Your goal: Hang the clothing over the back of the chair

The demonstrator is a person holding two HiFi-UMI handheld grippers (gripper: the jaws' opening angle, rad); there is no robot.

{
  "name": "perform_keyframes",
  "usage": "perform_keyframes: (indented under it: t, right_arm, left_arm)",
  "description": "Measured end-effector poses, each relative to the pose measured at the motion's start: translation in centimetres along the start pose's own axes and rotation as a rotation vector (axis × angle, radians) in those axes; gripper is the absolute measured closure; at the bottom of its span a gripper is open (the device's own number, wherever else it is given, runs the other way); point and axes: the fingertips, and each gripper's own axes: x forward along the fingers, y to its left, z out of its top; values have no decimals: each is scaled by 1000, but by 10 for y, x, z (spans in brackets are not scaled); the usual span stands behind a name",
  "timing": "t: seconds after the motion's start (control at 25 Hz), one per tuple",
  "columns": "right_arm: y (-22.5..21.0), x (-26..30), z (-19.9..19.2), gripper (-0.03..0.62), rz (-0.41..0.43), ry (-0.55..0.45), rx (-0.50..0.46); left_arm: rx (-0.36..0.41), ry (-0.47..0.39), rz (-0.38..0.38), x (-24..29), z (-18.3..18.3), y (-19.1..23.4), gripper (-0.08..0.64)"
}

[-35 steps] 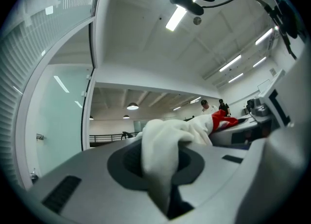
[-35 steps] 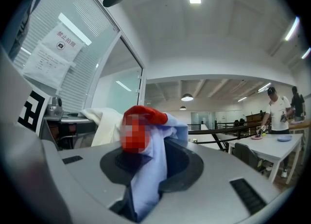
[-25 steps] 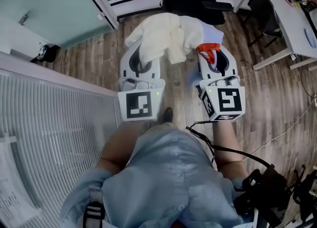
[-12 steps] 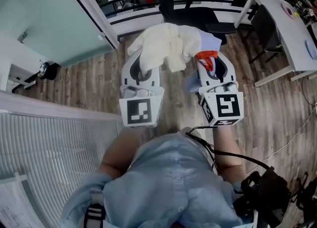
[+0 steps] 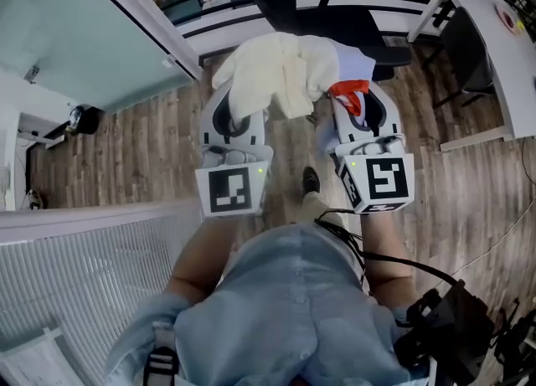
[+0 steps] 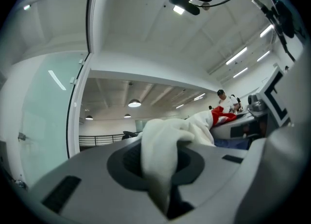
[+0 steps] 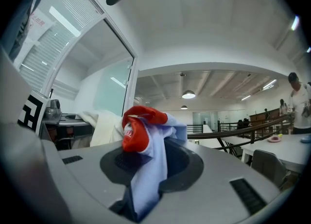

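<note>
Clothing [image 5: 280, 70] pinched at 2 pts: left gripper [image 5: 237, 115] clamps cream end, right gripper [image 5: 358, 106] clamps blue/red end; spread so I can drape it over far chair [image 5: 356, 31].

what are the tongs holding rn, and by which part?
The clothing, bunched between both. Left tongs pinch a cream-white fold; right tongs pinch light-blue fabric beside the red trim.

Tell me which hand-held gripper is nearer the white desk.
Right. The right hand-held gripper, shut on the clothing, is on the desk's side; the left hand-held gripper, also gripping it, is farther off, nearer the glass door.
</note>
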Motion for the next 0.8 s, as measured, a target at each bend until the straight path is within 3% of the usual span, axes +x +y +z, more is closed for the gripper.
perform_keyframes:
  t: [0.36,0.8]
  right_arm:
    - [-51,92,-10,485,70,-33,9]
    - [-81,192,37,485,172,-132,-34]
  left_arm:
    - [39,-6,65,92,-17,18,494]
    - [67,-86,189,176,21,65,494]
